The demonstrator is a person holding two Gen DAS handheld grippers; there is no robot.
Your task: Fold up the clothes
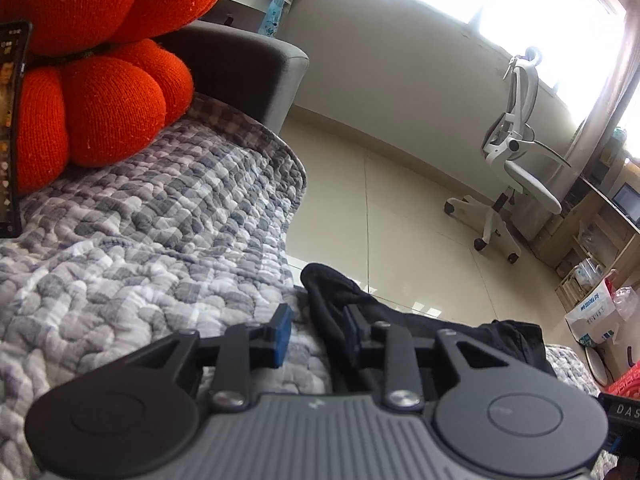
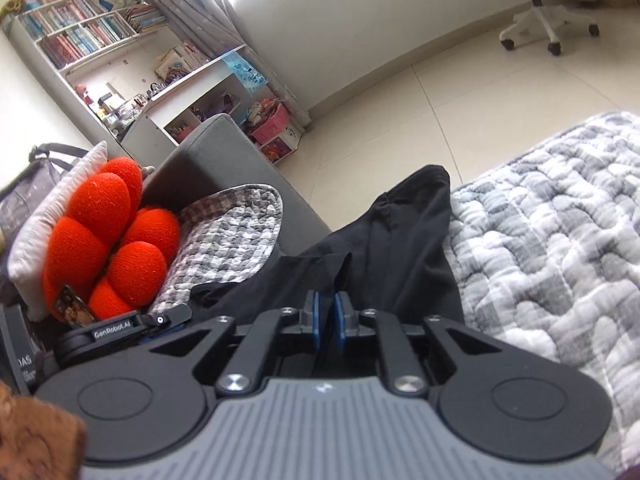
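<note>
Left tool (image 1: 316,334) apart, black garment (image 1: 340,304) draped over its right-hand pad. Right tool (image 2: 327,322) nearly together, narrow gap between the pads; garment ahead of and beneath it on the quilt (image 2: 560,240). Best smoothed flat before regripping corners. Cloth between the right pads: cannot tell.

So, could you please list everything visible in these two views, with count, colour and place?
black garment: one, black, draped over the sofa's front edge
quilted cover: one, grey and white check, spread on the sofa seat
cushion: one, orange-red, lobed, against the sofa arm
sofa arm: one, dark grey, behind the cushion
office chair: one, white, on the tiled floor by the window
bookshelf: one, white, against the wall
left gripper: black, blue pads, open, cloth beside its right finger
right gripper: black, blue pads, slightly apart over the garment
</note>
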